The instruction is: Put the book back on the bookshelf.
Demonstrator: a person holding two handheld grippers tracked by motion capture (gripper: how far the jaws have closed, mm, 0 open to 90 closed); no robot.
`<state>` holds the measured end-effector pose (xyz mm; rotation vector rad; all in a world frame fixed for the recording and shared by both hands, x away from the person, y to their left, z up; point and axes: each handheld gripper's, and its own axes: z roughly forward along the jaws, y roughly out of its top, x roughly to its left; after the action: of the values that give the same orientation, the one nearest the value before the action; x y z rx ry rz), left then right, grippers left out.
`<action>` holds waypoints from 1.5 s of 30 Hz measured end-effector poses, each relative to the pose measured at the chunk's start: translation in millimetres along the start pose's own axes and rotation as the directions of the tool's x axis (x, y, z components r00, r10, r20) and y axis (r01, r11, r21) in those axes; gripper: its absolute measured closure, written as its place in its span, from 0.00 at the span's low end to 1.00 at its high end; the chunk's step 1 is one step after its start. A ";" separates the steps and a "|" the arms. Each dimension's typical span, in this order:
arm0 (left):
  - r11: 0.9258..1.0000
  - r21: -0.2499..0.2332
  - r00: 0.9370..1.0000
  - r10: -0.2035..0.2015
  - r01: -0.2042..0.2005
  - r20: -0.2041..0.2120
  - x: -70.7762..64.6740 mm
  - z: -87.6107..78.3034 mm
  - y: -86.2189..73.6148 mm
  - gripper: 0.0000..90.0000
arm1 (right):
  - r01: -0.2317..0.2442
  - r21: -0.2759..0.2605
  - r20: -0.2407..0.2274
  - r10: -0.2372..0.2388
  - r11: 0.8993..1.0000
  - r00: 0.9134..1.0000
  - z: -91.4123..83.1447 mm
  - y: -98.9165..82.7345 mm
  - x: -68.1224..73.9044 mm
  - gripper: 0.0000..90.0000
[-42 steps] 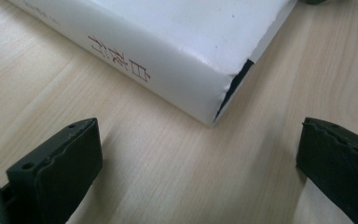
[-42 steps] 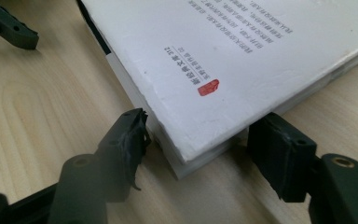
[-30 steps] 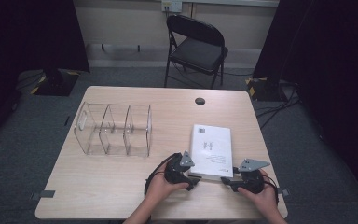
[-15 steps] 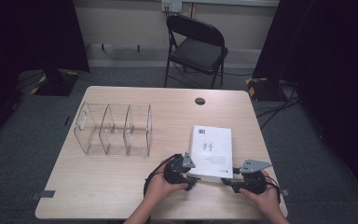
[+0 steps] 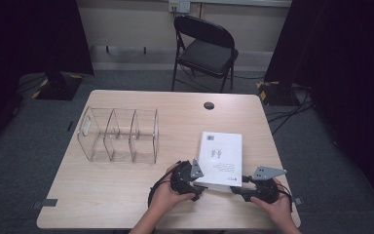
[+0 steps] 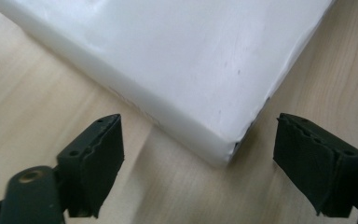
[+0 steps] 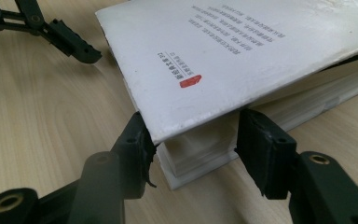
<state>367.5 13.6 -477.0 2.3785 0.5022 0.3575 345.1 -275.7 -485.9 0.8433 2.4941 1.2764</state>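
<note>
On the far side of the room sits a black folding chair (image 5: pixel 205 48) against the wall, with dark curtains on both sides and some cables on the grey carpet, and in front of it is the light wood table (image 5: pixel 102 204) where everything's going on. Over on the table's left half there's a clear plastic organizer (image 5: pixel 119 135) with three compartments, standing well apart from the action. Toward the right and close to the near edge lies a white book (image 5: pixel 220 156), flat on the table, thick, with small print and a little red stamp on its cover. A small dark round cap (image 5: pixel 209 105) is set into the tabletop near the far edge. A person's forearms come in from the near side, one tool in each hand. The left gripper (image 5: pixel 194 181) is at the book's near left corner; from its own camera the jaws are spread wide, one on either side of that corner (image 6: pixel 228 144), not touching it as far as I can see. The right gripper (image 5: pixel 237 187), with the grey triangular plate on top, is at the near right corner. In its own view the cover (image 7: pixel 242 60) is lifted a bit off the page block, and the jaws stand apart either side of the pages just under the cover's edge, the left one right up against that edge, so parted and not clamped on anything. The other tool's jaw tip (image 7: pixel 74 46) pokes in at the top left of that view.
</note>
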 end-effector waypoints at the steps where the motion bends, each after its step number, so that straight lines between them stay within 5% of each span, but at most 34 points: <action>1: 1.000 -0.017 1.000 -0.007 0.007 0.015 1.0 -1.8 2.7 0.19 | 0.001 0.000 -0.001 -0.001 1.000 1.000 0.2 0.3 -0.1 0.53; 13: 0.995 -0.043 0.995 0.095 -0.094 0.007 -6.8 5.1 33.9 0.18 | 0.024 -0.020 0.014 -0.024 1.000 1.000 -1.7 7.8 2.0 0.53; 16: 0.989 -0.012 0.989 0.149 -0.149 -0.024 -13.7 15.5 43.0 0.14 | 0.019 -0.019 0.018 -0.019 1.000 1.000 -2.6 9.0 2.5 0.53; 19: 0.990 -0.005 0.989 0.144 -0.144 -0.036 -15.8 19.7 46.8 0.11 | 0.017 -0.016 0.015 -0.017 1.000 1.000 -2.6 10.0 2.5 0.53; 24: 0.981 0.023 0.979 0.193 -0.192 -0.064 -17.0 23.4 47.4 0.06 | 0.024 -0.022 0.025 -0.023 0.999 0.999 -3.3 12.3 4.8 0.53; 28: 0.985 0.019 0.984 0.171 -0.170 -0.058 -13.7 24.6 48.7 0.06 | 0.023 -0.019 0.031 -0.022 1.000 0.999 -2.3 14.1 5.8 0.53; 45: 0.984 0.026 0.977 0.177 -0.175 -0.116 -20.2 33.5 50.6 0.00 | -0.010 -0.016 0.026 0.011 1.000 1.000 -2.3 18.4 5.6 0.53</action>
<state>375.3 -49.5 -470.5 2.4340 0.3491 0.5782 346.8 -265.6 -469.5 0.8649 2.4594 1.2785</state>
